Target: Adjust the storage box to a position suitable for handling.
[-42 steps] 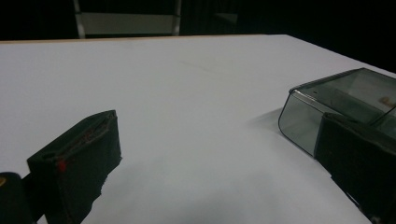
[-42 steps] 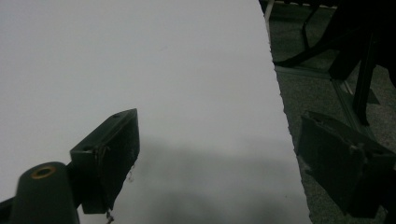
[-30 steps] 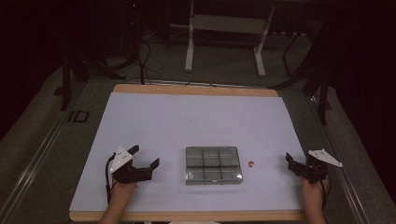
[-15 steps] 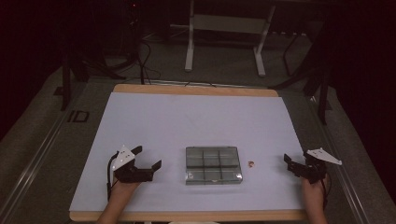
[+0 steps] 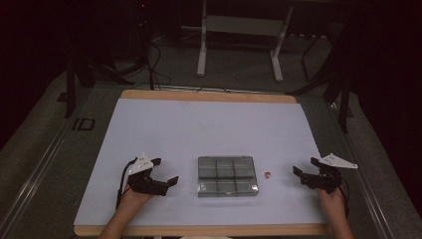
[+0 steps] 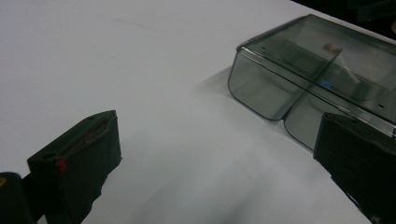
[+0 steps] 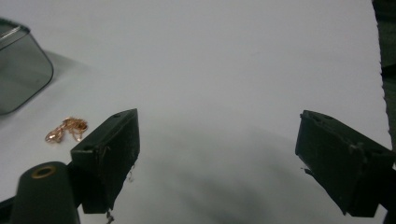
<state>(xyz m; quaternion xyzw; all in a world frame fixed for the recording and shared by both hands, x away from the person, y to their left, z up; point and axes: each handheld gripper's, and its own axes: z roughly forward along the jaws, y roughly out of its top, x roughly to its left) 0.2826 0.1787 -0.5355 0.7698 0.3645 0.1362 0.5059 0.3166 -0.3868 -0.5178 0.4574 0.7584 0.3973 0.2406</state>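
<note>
A clear grey box point(image 5: 227, 175) with several compartments lies flat near the table's front middle; its rounded corner point(image 6: 261, 88) also faces the left gripper view. A small gold chain point(image 5: 267, 174) lies on the white surface just right of the box, and appears again as the chain point(image 7: 67, 129) left of the right gripper's jaws. My left gripper point(image 5: 165, 173) sits left of the box, open and empty, jaws wide apart point(image 6: 215, 154). My right gripper point(image 5: 304, 166) rests near the right edge, open and empty point(image 7: 217, 154).
The white table top point(image 5: 209, 124) has a wooden rim at the back and front. Behind the table stand a metal frame point(image 5: 239, 30) and cables on a dark floor. A small gold item point(image 6: 331, 46) lies in a far compartment of the box.
My left gripper has crept slightly right, toward the box. The right gripper, the box and the chain have stayed put.
</note>
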